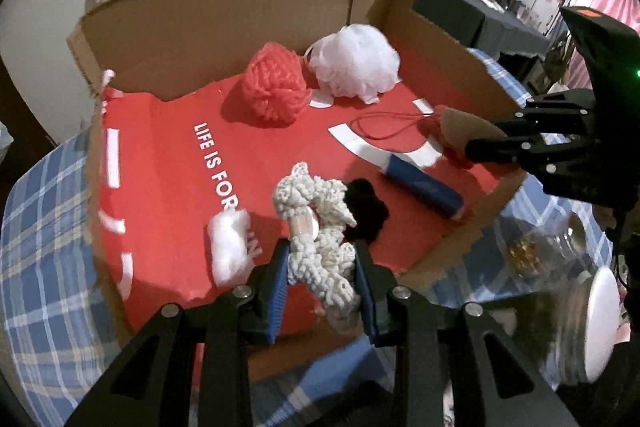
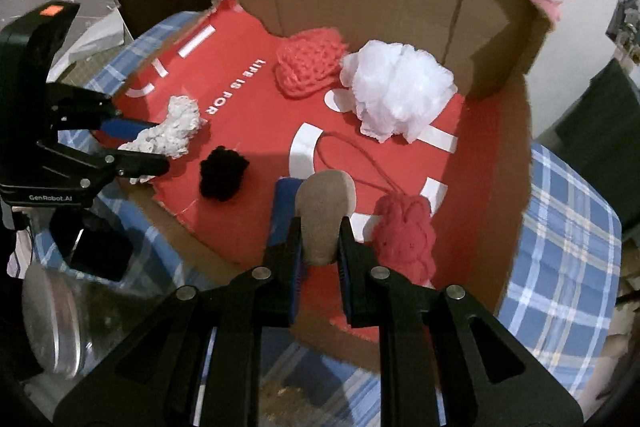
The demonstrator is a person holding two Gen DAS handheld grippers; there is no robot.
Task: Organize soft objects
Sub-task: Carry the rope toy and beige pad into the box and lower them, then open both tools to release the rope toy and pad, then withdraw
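Cream-white knitted yarn (image 1: 320,247) is clamped between the blue pads of the left tool (image 1: 322,281), which hangs over the near edge of the cardboard box (image 1: 240,7). The right tool (image 2: 320,247) is closed on a tan flat piece (image 2: 326,211), and a dark red knitted pouch (image 2: 406,235) hangs just beside it with its cord trailing on the red sheet (image 1: 180,167). On this sheet, inside the box, lie a black pompom (image 2: 222,173), a blue roll (image 1: 424,187) and a small white cotton tuft (image 1: 230,247). Further back, a coral yarn ball (image 1: 274,87) touches a white mesh sponge (image 1: 358,63). The box stands on a blue checked cloth (image 1: 48,227).
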